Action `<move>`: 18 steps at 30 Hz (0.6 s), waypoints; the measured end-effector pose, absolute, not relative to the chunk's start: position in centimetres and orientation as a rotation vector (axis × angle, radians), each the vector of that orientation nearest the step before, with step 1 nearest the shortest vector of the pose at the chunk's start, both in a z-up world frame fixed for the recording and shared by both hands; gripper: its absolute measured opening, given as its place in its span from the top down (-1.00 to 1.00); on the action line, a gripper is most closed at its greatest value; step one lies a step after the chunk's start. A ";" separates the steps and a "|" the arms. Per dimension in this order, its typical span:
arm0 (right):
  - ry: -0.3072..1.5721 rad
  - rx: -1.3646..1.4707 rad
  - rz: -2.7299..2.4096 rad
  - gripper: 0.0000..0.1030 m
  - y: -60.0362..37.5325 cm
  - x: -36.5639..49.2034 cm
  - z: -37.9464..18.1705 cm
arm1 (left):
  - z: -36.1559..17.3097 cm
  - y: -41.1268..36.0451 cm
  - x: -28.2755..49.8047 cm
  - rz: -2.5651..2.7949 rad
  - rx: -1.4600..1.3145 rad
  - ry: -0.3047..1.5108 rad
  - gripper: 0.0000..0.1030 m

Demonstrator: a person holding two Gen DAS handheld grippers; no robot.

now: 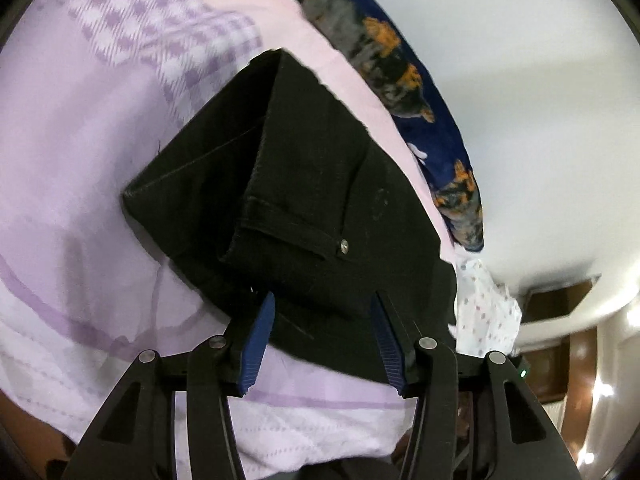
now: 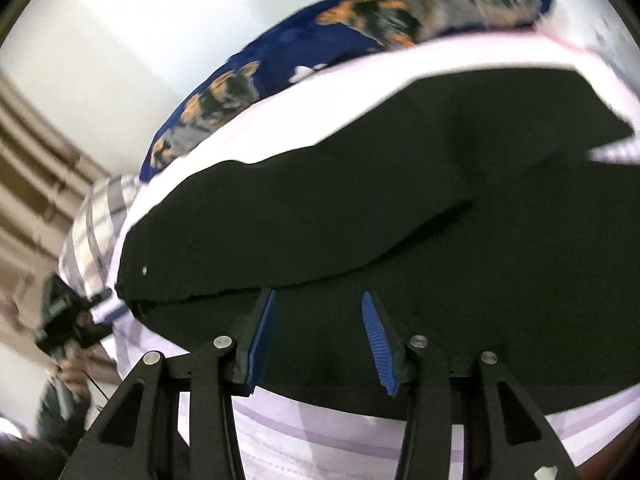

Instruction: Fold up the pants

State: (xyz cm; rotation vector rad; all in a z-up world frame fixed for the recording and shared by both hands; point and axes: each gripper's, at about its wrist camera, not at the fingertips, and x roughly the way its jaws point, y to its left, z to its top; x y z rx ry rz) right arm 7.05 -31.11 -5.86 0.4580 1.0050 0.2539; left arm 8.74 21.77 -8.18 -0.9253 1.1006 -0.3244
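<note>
black pants (image 1: pixel 304 184) folded on lilac bed sheet (image 1: pixel 80 160), left claw (image 1: pixel 322 300) spread, right claw (image 2: pixel 318 298) spread, both at pants edge

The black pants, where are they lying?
The black pants lie folded on the lilac bedsheet, beside the blue patterned blanket.

The folded black denim pants (image 1: pixel 304 184) are plain black with one small silver rivet (image 1: pixel 343 245). Under them, the pale lilac cotton bedsheet (image 1: pixel 80 160) carries darker purple bands and, toward 11 o'clock, a purple-and-white checked patch. At 1 o'clock the navy blue printed blanket (image 1: pixel 420 120) shows orange, grey and black blotches. The white spotted cloth (image 1: pixel 486 312) at 4 o'clock has tiny pinkish dots. Each black tool has ribbed blue pads (image 1: pixel 256 344).
</note>
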 end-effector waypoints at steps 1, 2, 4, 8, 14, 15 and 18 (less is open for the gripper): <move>1.005 0.488 0.244 0.17 -31.5 7.1 -6.2 | -8.5 21.7 8.8 -0.313 -0.937 1.099 0.01; 1.003 0.516 0.231 0.17 -31.9 7.3 -6.6 | -8.8 21.8 8.9 -0.294 -0.950 1.093 0.01; 0.990 0.569 0.206 0.17 -32.7 7.7 -7.3 | -9.2 22.0 9.1 -0.266 -0.977 1.074 0.01; 0.980 0.664 0.179 0.17 -33.8 8.7 -8.6 | -9.7 22.3 9.4 -0.251 -1.020 1.046 0.08; 0.937 0.781 0.150 0.24 -35.0 10.7 -9.9 | -9.1 22.7 9.9 -0.220 -0.960 1.030 0.52; 0.929 0.792 0.143 0.26 -35.4 11.0 -9.9 | -9.0 22.7 10.1 -0.217 -0.947 1.034 0.56; 0.921 0.835 0.119 0.70 -36.5 12.1 -10.1 | -8.8 22.6 10.6 -0.206 -0.903 1.057 0.60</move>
